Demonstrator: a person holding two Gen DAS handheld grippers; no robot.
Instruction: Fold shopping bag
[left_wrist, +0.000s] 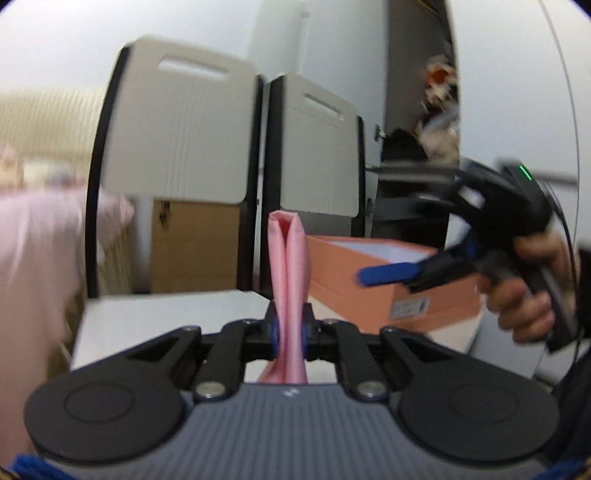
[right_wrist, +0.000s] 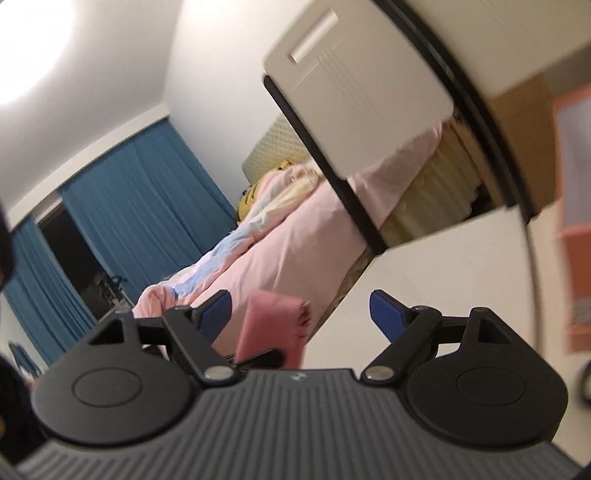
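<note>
Both views are motion-blurred. In the left wrist view the lower part of the pink shopping bag drops behind the tool body and is hidden; only a narrow folded strip stands up past the fingers, two layers meeting at a rounded top fold. The fabric looks smooth, slightly shiny, plain pink with no print visible. The left tool is pressed together on that strip, blue pads squeezing it from both sides, above the white counter.

An orange box sits on the counter behind the bag; it has a small sticker on its side, too blurred to read. A tiny logo on each tool body can't be made out either.

The right tool appears at the right of the left wrist view, held in a hand that is partly cut off by the frame edge; only one blue finger shows clearly there. In the right wrist view the right tool is spread wide and pinching nothing. The bag sits between its fingers, nearer the left one, apparently not touching either pad. Two white chair backs stand behind the counter, and a bed with pink covers lies beyond.
</note>
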